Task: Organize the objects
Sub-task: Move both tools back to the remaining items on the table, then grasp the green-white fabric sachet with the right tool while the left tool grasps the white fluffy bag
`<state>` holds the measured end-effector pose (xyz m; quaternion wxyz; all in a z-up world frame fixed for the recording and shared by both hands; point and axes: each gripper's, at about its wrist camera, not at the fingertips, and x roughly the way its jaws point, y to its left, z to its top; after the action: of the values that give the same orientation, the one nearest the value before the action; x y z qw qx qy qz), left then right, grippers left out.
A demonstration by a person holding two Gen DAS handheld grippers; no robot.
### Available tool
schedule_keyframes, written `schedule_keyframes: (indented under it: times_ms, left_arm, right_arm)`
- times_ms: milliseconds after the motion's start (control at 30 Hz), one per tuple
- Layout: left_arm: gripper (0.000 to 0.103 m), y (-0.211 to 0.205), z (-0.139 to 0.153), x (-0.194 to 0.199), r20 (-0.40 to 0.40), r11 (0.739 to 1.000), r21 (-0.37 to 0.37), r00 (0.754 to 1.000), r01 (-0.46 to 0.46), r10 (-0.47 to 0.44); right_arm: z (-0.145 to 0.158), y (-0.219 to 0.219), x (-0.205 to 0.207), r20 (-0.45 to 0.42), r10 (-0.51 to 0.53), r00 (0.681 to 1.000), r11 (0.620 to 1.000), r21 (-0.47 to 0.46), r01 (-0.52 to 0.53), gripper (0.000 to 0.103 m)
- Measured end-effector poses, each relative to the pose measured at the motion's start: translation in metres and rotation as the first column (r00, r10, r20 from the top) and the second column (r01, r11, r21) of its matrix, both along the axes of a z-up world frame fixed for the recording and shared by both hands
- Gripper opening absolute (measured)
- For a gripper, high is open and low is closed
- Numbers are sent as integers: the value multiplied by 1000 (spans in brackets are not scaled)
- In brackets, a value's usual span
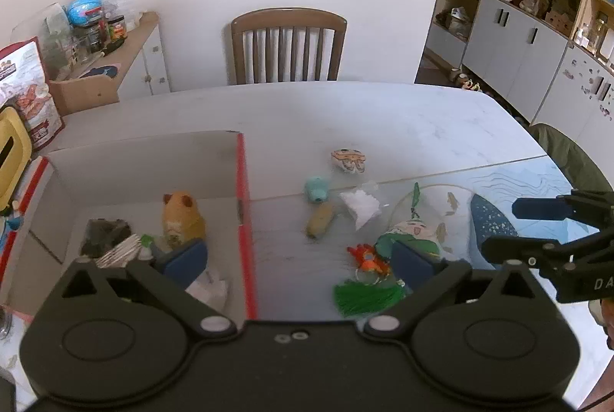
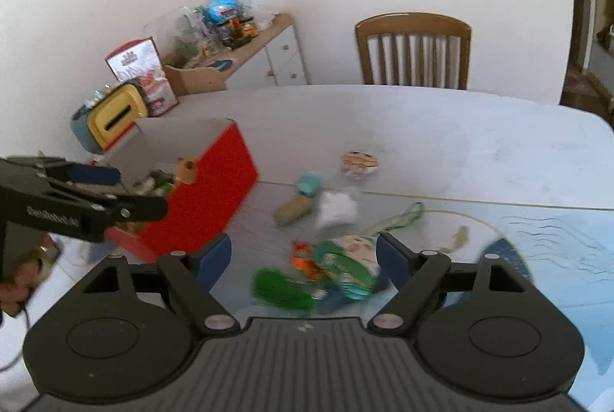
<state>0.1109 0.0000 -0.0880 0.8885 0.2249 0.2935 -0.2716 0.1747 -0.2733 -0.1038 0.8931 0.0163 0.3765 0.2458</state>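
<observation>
Grippers are both hanging wide apart and empty: left gripper [image 1: 297,258] over the red box's [image 1: 241,189] wall, right gripper [image 2: 303,258] above the green-tasselled doll charm [image 2: 345,266] lying on the table [image 2: 460,128]. Closing on its padded body, not its tassel, is looking surest.

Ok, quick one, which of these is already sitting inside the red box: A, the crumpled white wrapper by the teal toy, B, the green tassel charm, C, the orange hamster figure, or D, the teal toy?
C: the orange hamster figure stands on the floor of the red box, while the teal toy, white wrapper and green tassel charm all lie outside it on the table.
</observation>
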Motion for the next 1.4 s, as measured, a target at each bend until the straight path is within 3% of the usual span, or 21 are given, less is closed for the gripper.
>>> schedule_keyframes:
  times_ms: [233,367,633,1033,1400]
  left_arm:
    - [102,-21,-22,-3,-13,999,22,999,38,-37]
    - [102,-33,-40,-2,-24,998,37,999,45,-44]
    - [102,-50,-76,5,-34,995,91,999,34,-31]
    - [102,-69,-77,34,-37,998,51,999,-21,23]
    - [102,-116,-91,71,-59,998,59,998,-19,22]
  right_arm:
    - [-22,-24,16,-14,-31,999,999,-36,30,83]
    - [-36,-28,27,-22,1,1000,996,-84,-3,83]
    - [-47,-27,47,-55,40,998,996,-77,-45,83]
    - [-72,-5,53,-76,152,985,979,-126,-161,83]
    - [-90,7,66,-99,140,985,983,-107,-150,83]
